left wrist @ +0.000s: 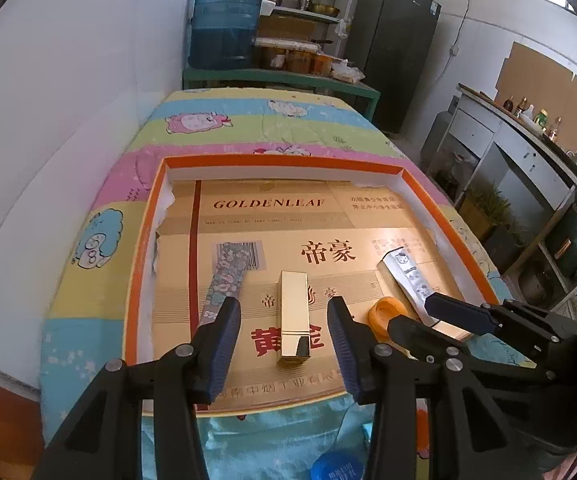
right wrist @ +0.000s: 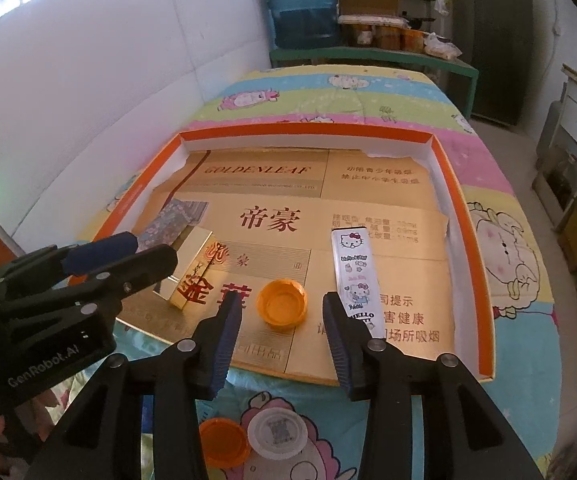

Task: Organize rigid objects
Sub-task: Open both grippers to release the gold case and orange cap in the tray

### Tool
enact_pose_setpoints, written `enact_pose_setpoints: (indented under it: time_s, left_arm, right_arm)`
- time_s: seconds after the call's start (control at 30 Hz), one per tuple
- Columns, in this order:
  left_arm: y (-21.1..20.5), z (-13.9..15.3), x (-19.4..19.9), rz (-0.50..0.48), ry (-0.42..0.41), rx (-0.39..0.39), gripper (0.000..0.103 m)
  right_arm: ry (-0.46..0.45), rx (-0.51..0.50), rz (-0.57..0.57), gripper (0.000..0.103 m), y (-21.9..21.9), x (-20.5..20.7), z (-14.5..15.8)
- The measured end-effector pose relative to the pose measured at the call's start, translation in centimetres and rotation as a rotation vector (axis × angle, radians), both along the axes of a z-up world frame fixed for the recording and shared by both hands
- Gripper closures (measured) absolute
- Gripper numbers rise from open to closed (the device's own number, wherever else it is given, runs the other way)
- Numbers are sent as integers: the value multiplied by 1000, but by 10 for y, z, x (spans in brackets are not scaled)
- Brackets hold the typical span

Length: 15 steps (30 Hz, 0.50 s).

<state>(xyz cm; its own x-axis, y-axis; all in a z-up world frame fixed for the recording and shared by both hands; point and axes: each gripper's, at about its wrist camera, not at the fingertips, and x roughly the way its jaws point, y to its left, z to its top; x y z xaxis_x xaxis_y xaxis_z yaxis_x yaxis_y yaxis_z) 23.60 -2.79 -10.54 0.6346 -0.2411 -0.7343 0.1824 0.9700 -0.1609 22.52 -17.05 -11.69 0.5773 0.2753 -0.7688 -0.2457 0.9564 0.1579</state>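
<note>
An orange-rimmed shallow box (left wrist: 144,224) (right wrist: 458,200), lined with gold card, lies on the bed. In it lie a gold rectangular case (left wrist: 294,316) (right wrist: 194,270), a floral flat case (left wrist: 226,276) (right wrist: 172,220), a white Hello Kitty case (left wrist: 408,276) (right wrist: 354,276) and an orange cap (left wrist: 386,314) (right wrist: 282,304). My left gripper (left wrist: 284,344) is open, its fingers either side of the gold case. My right gripper (right wrist: 282,324) is open, just before the orange cap. It also shows in the left wrist view (left wrist: 428,316).
On the bedspread in front of the box lie an orange cap (right wrist: 222,442), a white cap (right wrist: 276,434) and a blue cap (left wrist: 336,466). A white wall runs along the left. Shelves, a blue water jug (left wrist: 224,24) and a fridge stand behind the bed.
</note>
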Motion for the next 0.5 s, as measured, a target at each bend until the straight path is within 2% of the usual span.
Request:
enact_pose_setpoints:
  time_s: [0.5]
  left_arm:
    - [8, 21, -29, 11, -47, 12, 58]
  right_arm:
    - [-44, -16, -6, 60, 1, -29, 24]
